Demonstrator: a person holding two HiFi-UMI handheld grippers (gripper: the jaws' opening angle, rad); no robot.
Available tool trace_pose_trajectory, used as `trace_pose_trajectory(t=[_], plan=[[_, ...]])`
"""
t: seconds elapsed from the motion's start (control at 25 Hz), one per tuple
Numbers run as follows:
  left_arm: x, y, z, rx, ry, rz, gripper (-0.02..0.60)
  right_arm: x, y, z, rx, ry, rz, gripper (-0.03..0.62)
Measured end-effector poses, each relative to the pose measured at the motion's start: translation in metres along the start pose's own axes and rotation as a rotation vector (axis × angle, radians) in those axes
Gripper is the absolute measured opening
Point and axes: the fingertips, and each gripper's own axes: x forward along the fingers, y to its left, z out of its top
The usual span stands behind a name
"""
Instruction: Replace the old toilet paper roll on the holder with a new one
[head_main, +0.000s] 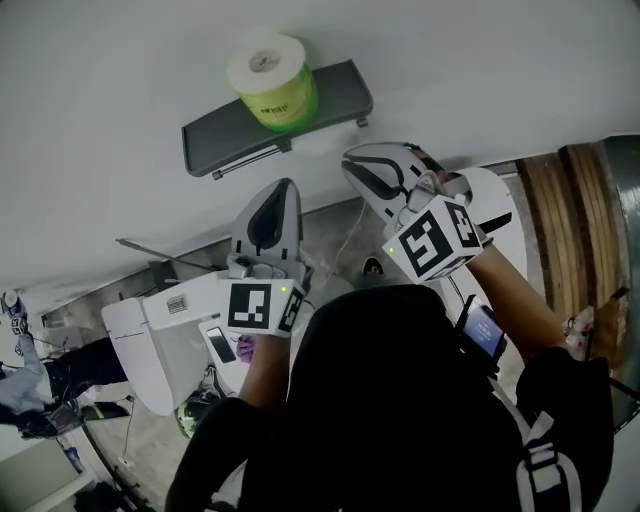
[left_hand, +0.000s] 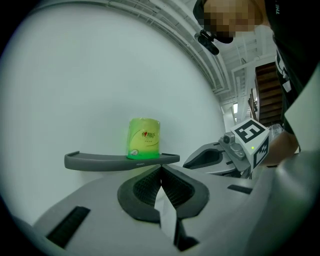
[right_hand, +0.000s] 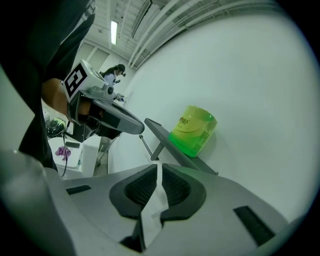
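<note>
A green-wrapped new roll (head_main: 272, 80) (left_hand: 144, 138) (right_hand: 194, 131) stands upright on the grey wall holder's shelf (head_main: 215, 135) (left_hand: 95, 161) (right_hand: 165, 137). A white roll (head_main: 328, 140) peeks out under the shelf's right end. My left gripper (head_main: 283, 186) (left_hand: 161, 170) is a little below the shelf, shut on a strip of white paper (left_hand: 166, 210). To its right my right gripper (head_main: 353, 160) (right_hand: 160, 167) sits just under the white roll. It is shut on a torn piece of white paper (right_hand: 152, 207). Neither gripper touches the holder.
A white toilet unit (head_main: 150, 340) with a phone (head_main: 220, 345) on it stands low at the left. Wooden planks (head_main: 560, 200) lie at the right. A person (head_main: 20, 380) is at the far left. A thin metal rod (right_hand: 146, 147) hangs from the holder.
</note>
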Motion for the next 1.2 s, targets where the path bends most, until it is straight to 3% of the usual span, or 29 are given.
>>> trace_pose_trajectory(t=[0.16, 0.32, 0.56, 0.8, 1.2], plan=[[0.001, 0.005, 0.003, 0.000, -0.001, 0.004, 0.023, 0.008, 0.004, -0.001, -0.075, 0.045, 0.005, 0.031], [0.001, 0.016, 0.003, -0.002, 0.001, 0.009, 0.023, 0.026, 0.011, -0.007, -0.131, 0.099, 0.031, 0.151], [-0.003, 0.029, 0.004, 0.000, 0.000, 0.025, 0.023, 0.055, 0.024, -0.027, -0.290, 0.235, 0.075, 0.244], [-0.005, 0.040, 0.004, 0.003, -0.001, 0.050, 0.023, 0.082, 0.020, -0.038, -0.457, 0.331, 0.029, 0.262], [-0.009, 0.051, 0.003, 0.003, -0.003, 0.083, 0.023, 0.119, 0.020, -0.047, -0.590, 0.435, -0.019, 0.268]])
